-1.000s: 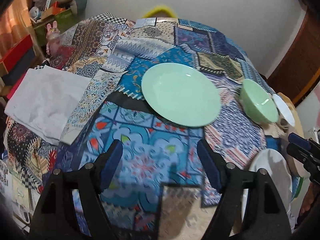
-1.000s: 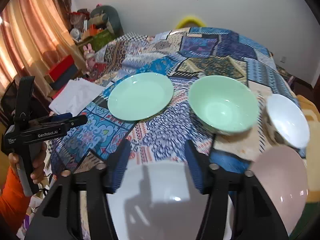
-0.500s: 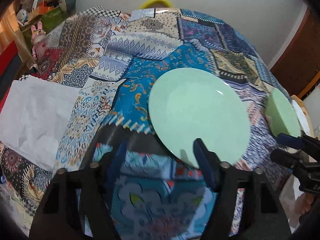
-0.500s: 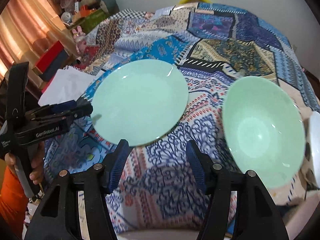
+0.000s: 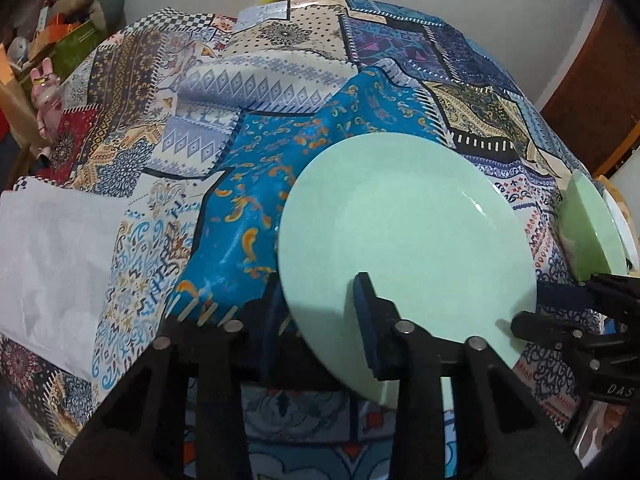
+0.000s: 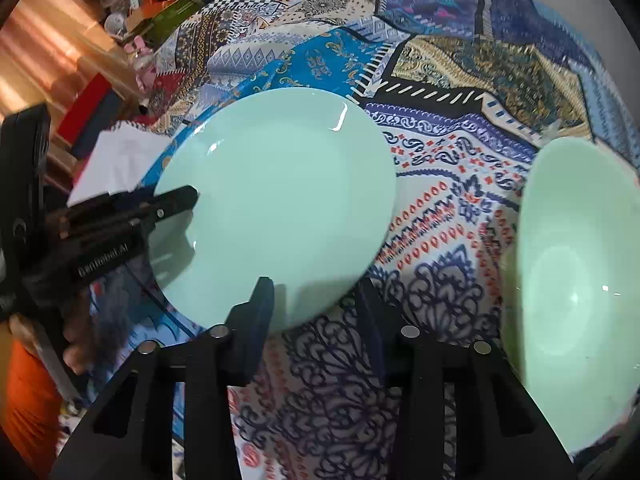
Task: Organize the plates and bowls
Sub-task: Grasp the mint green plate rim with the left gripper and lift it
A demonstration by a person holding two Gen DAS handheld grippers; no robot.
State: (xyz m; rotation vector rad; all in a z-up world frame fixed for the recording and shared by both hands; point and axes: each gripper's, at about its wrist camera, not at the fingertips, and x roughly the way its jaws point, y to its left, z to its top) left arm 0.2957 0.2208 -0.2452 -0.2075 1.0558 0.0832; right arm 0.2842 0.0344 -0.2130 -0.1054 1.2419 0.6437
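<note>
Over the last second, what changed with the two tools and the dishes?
Both tools closed in on the green plate. The left tool now straddles the plate's near-left rim, one finger over it, jaws open. The right tool came in from the other side and straddles that rim, also open. Nothing is gripped yet. The plate, the green bowl and the cloth have not moved.
</note>
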